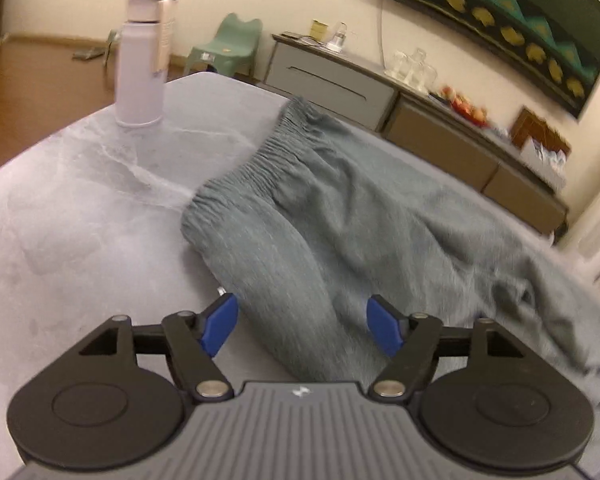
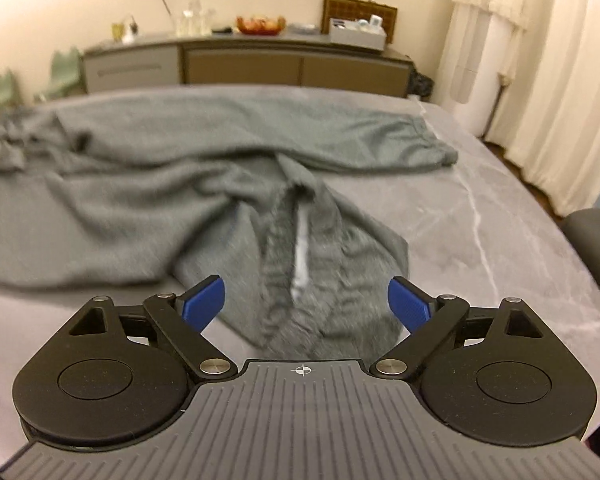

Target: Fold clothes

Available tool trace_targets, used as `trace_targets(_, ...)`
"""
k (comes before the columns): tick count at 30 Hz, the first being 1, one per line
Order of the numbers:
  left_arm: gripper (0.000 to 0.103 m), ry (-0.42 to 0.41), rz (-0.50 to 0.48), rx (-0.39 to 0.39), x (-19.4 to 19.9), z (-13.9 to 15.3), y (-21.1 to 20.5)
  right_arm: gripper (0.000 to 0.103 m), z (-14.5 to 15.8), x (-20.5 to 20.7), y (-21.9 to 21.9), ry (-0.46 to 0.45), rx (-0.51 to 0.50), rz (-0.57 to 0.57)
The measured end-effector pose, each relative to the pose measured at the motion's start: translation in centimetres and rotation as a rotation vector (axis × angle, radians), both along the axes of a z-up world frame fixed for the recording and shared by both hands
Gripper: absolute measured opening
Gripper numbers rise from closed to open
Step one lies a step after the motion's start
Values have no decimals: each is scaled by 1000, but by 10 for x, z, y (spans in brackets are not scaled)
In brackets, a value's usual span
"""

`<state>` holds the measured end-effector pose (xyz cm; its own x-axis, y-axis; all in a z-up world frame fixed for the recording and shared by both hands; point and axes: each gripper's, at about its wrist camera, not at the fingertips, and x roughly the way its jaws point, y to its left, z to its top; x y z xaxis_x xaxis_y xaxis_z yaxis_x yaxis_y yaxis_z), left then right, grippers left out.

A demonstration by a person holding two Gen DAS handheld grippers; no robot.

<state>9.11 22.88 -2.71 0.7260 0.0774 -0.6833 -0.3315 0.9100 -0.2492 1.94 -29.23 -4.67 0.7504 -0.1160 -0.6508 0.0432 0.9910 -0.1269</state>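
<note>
The grey marble-patterned surface [image 2: 500, 216] is seen in both wrist views. Most of it is covered by the grey trousers [image 2: 148, 184], which are spread out and rumpled, not yet folded. In the left wrist view the gathered elastic waistband [image 1: 256, 156] is seen near the middle of the surface, with one leg running toward the camera. In the right wrist view a leg cuff [image 2: 432, 148] is seen at the far right, and a bunched section with a pale strip lies nearest the camera.

A white bottle [image 1: 142, 60] stands upright on the surface, well apart from the trousers. Writing on its side cannot be read.

The left claw [image 1: 302, 330] is held apart over the trouser leg, nothing clamped. The right claw [image 2: 306, 300] is likewise spread wide above the bunched cloth, nothing gripped.
</note>
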Motion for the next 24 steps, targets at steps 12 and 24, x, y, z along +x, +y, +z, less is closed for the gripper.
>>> trace_targets(12, 1, -123, 132, -60, -18, 42, 57, 7, 112, 11, -124, -201, 231, -203)
trace_targets(24, 20, 73, 26, 48, -114, 36, 52, 17, 23, 4, -220, 138, 209, -375)
